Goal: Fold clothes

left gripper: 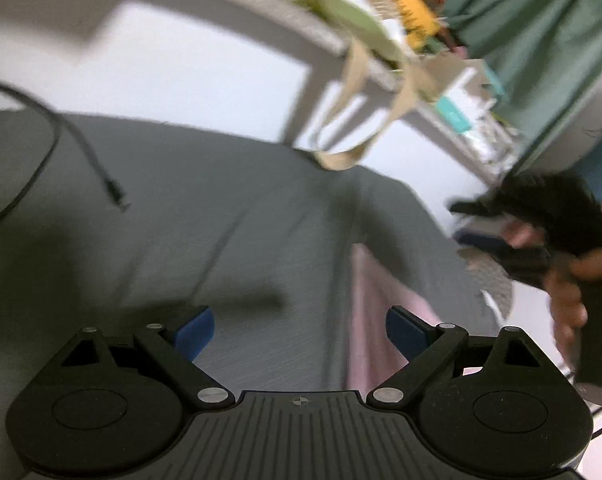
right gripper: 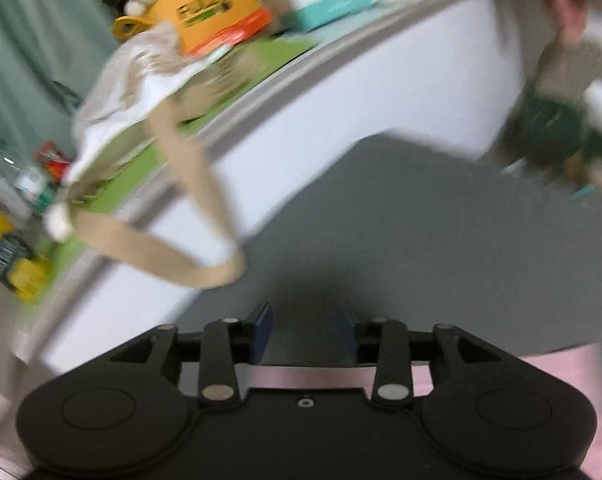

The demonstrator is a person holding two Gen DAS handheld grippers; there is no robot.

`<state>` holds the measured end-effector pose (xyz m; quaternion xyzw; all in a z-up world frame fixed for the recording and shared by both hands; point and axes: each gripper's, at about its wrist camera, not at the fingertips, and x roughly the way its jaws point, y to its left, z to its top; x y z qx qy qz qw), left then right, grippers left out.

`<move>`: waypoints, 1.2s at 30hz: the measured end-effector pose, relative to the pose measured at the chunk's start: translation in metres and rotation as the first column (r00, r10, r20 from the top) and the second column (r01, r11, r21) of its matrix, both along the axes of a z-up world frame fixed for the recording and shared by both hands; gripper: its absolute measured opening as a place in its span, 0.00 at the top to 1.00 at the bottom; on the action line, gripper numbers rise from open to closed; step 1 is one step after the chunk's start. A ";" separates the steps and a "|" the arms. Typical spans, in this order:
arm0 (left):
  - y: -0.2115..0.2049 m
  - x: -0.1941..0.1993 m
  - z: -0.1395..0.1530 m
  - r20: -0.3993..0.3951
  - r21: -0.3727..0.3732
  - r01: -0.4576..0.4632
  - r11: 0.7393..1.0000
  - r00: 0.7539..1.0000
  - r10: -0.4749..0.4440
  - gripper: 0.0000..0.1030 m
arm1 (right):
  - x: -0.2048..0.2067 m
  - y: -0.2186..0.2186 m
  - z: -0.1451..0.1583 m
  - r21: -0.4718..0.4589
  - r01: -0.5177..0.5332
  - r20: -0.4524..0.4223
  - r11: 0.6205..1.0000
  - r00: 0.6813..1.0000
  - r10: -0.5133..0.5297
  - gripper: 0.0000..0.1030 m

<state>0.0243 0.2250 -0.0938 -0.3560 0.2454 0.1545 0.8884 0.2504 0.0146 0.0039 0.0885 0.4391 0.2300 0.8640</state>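
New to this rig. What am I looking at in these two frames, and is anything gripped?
No robot: a person carries one two-finger gripper in each hand, each with a fisheye camera looking along its fingers. The left wrist view shows the left gripper open over a grey cloth, with a pink cloth beside it and a black cable lying on the grey. The person's other hand shows at the right edge. The right wrist view shows the right gripper, open and empty. A beige strap hangs from a cluttered shelf.
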 end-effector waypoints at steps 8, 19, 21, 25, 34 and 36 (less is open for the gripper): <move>-0.061 0.019 0.015 0.140 0.023 0.444 0.896 0.886 -0.442 0.10 | 0.004 -0.118 -0.047 -0.278 0.123 -0.070 0.953 0.987 -0.147 0.66; -0.132 0.040 -0.003 -0.187 0.177 0.720 0.671 0.694 -0.695 0.10 | 0.034 -0.106 -0.083 -0.221 0.057 -0.105 0.974 0.991 -0.082 0.90; -0.138 0.041 -0.005 -0.228 0.195 0.733 0.652 0.680 -0.697 0.10 | 0.034 -0.104 -0.087 -0.229 0.039 -0.102 0.973 0.993 -0.064 0.95; -0.150 0.037 -0.008 -0.304 0.262 0.766 0.587 0.643 -0.703 0.10 | 0.035 -0.098 -0.079 -0.257 0.093 -0.009 0.962 0.995 -0.099 0.97; -0.151 0.027 -0.006 -0.357 0.306 0.789 0.532 0.613 -0.704 0.10 | 0.040 -0.097 -0.091 -0.262 0.156 -0.002 0.952 0.987 -0.162 0.97; -0.149 0.027 -0.005 -0.350 0.293 0.788 0.541 0.616 -0.706 0.10 | 0.044 -0.100 -0.092 -0.252 0.164 -0.015 0.954 0.985 -0.174 0.96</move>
